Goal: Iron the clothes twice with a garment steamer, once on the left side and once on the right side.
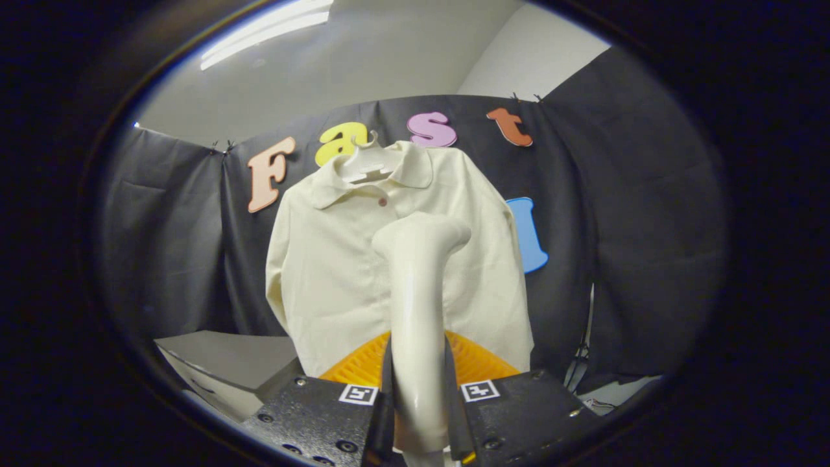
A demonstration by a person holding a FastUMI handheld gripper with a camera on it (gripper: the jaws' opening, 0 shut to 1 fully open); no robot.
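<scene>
Item 1, claw [418,415]: its two black fingers [324,415] are closing on the handle of the garment steamer [415,305], one pad on each side, the jaws standing only as far apart as the handle is thick. Nothing else is being held.

Item 2, garment steamer: cream, smooth plastic, rising from between the fingers and standing nearly upright, so its long axis is running from the claw up toward the garment. The head [428,230] is bending over at the top and facing away, toward the shirt's chest. By its look it is rigid, glossy and probably a little slippery; likely top-heavy, so gripping low on the straight handle, as is being done, seems sound, though it may twist if the hold slackens.

Item 3, shirt [337,272]: pale cream, collared, hanging on a white hanger [364,162] against the booth's black cloth, just beyond the steamer head. Whether the head is touching the fabric cannot be told. The cloth looks light and soft and will probably swing when pressed.

Item 4, orange ribbed object [360,370]: lying just ahead of the fingers, below the shirt's hem; identity unclear.

Item 5, grey box [227,357]: sitting to one side of the claw, beside the shirt's lower sleeve.
</scene>
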